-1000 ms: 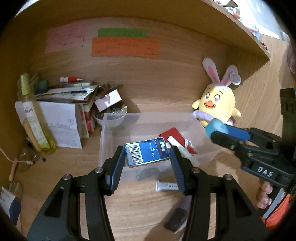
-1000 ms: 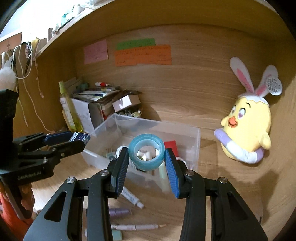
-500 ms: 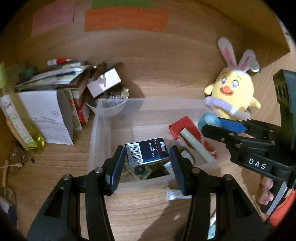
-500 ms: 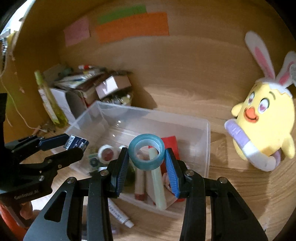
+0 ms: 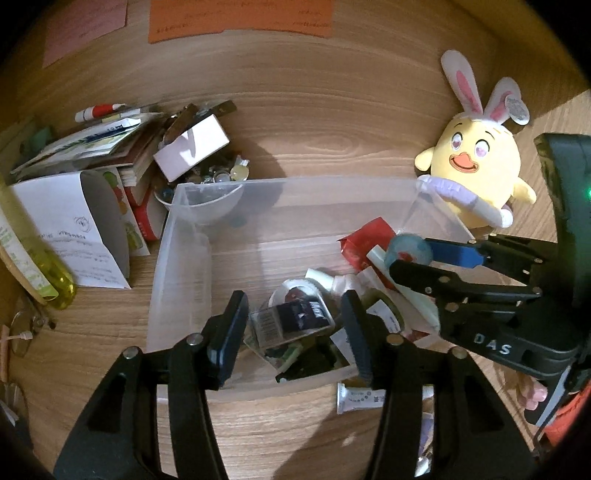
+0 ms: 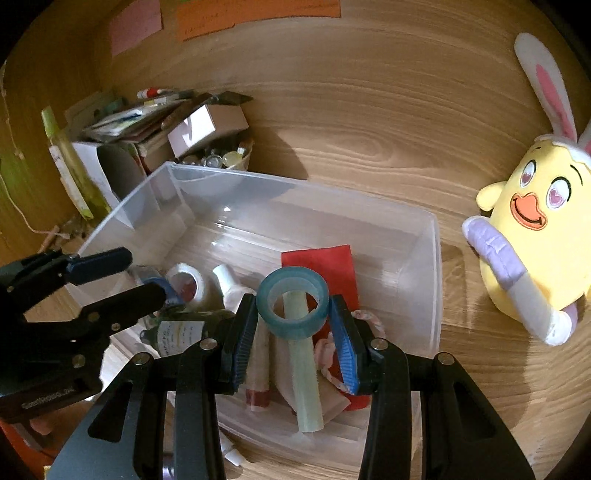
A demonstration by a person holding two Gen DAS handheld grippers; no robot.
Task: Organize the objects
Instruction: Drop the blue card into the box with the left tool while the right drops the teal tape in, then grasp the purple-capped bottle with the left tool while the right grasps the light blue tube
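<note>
Left wrist: wooden desk [image 5: 332, 122] under notes; left gripper [image 5: 295, 325] stands wide apart, free of the box [image 5: 291, 321] lying in the bin [image 5: 177, 266].

Right wrist: right gripper [image 6: 293, 332] pinches the tape [image 6: 293, 308] above the bin [image 6: 432, 288]; plush [image 6: 532, 221] beside.

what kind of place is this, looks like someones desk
Probably a home desk nook under a shelf: sticky notes on the wooden back wall, a pile of papers and small boxes, a yellow plush toy beside a clear bin of stationery.
</note>
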